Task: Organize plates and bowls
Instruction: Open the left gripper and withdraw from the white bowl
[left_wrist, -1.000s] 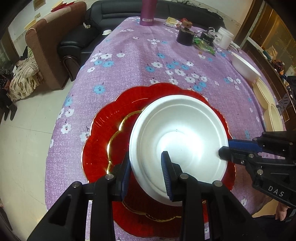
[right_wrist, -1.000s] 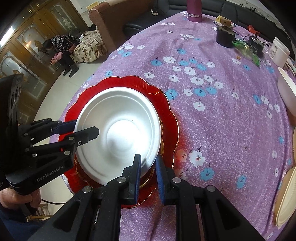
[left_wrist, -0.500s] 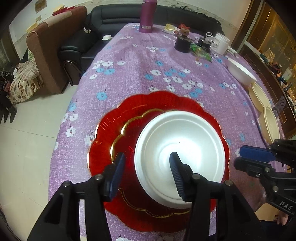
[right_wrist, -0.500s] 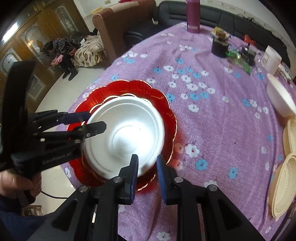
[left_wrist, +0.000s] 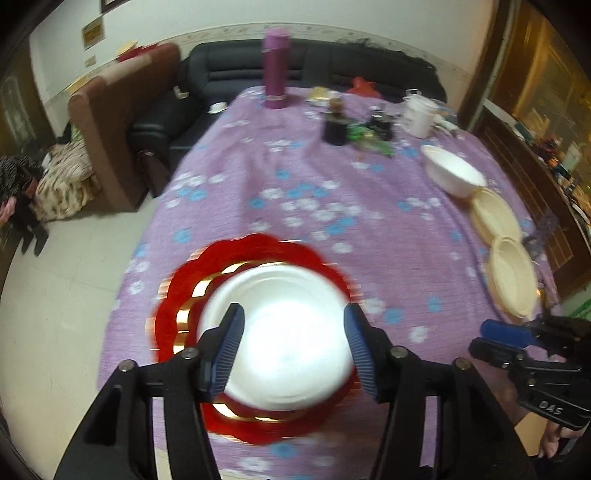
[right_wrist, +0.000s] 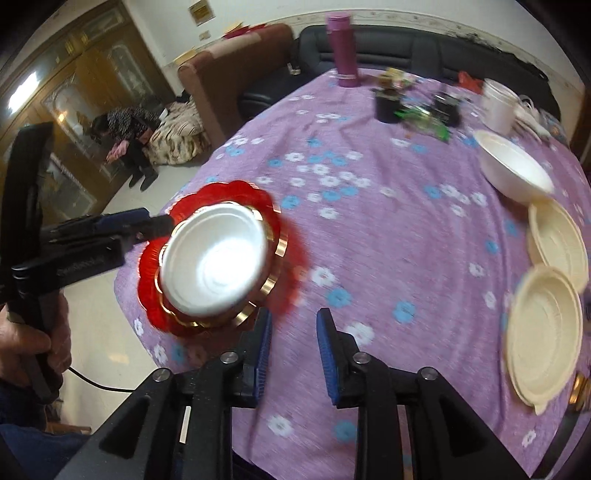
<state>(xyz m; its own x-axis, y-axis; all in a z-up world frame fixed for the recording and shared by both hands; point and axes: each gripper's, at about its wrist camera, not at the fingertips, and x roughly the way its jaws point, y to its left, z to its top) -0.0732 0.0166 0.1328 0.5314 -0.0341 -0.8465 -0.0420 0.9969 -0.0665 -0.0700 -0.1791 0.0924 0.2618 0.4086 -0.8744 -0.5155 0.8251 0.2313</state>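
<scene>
A white foam bowl (left_wrist: 288, 295) (right_wrist: 218, 258) rests on a red scalloped plate (left_wrist: 177, 306) (right_wrist: 151, 295) with gold rims, near the table's front left edge. My left gripper (left_wrist: 294, 325) hovers above the bowl with its jaws opening; the pads stand clear of the rim. From the right wrist view it reaches in from the left (right_wrist: 159, 223), held by a hand. My right gripper (right_wrist: 294, 321) hangs over bare purple cloth to the right of the plate, jaws opening, nothing between them. In the left wrist view it shows at the right (left_wrist: 491, 338).
Another white bowl (right_wrist: 517, 173) and two cream dishes (right_wrist: 557, 236) (right_wrist: 543, 325) line the table's right edge. A purple flask (left_wrist: 275, 70), a black jar (left_wrist: 334, 129) and a white mug (left_wrist: 419, 114) stand at the back. A sofa, an armchair and a seated person (right_wrist: 125, 125) lie beyond.
Both grippers have let go of the white bowl's rim, opened wider, and pulled up and back. The bowl stays on the red plate.
</scene>
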